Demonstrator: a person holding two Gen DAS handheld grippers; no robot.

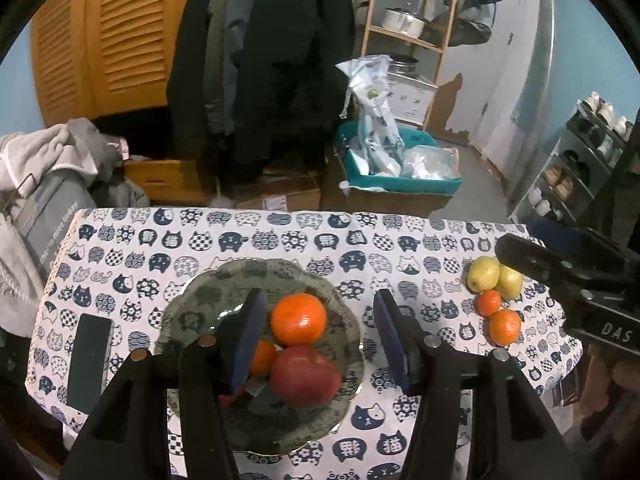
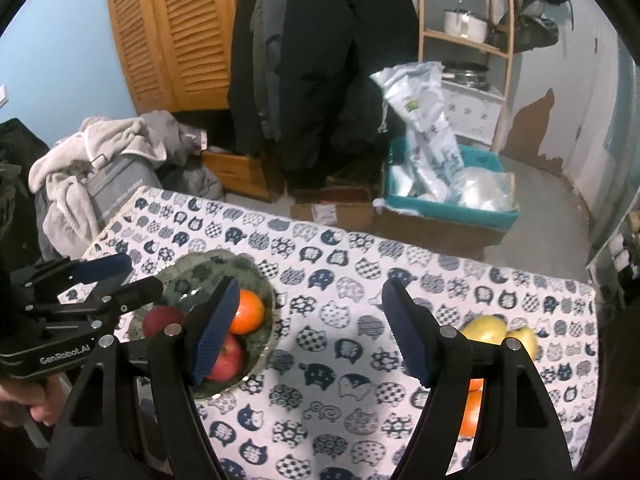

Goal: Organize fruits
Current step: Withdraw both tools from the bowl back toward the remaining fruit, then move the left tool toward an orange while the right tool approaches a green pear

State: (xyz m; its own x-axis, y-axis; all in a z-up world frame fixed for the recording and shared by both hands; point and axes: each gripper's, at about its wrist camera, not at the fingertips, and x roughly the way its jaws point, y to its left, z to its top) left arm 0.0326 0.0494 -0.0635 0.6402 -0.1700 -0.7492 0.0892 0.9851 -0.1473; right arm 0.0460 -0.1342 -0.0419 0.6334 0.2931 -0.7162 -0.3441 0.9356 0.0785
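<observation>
A green glass plate (image 1: 192, 308) on the cat-print cloth holds a large orange (image 1: 298, 320), a red apple (image 1: 304, 376) and a small tangerine (image 1: 262, 358). My left gripper (image 1: 320, 340) hovers above them, open, its pads clear of the fruit. At the cloth's right end lie two yellow-green fruits (image 1: 484, 274) and two tangerines (image 1: 505, 326). My right gripper (image 2: 310, 332) hangs open over bare cloth between the plate (image 2: 212, 268) and the yellow fruits (image 2: 484, 328), with nothing in it. In the right wrist view the plate shows two red apples (image 2: 226, 360) and the left gripper (image 2: 132, 280) above its rim.
A black phone (image 1: 90, 360) lies on the cloth left of the plate. Beyond the table's far edge stand cardboard boxes and a teal bin (image 1: 400, 184) of bags. A pile of clothes (image 1: 48, 152) sits off the left end, and a shoe rack (image 1: 580, 160) off the right.
</observation>
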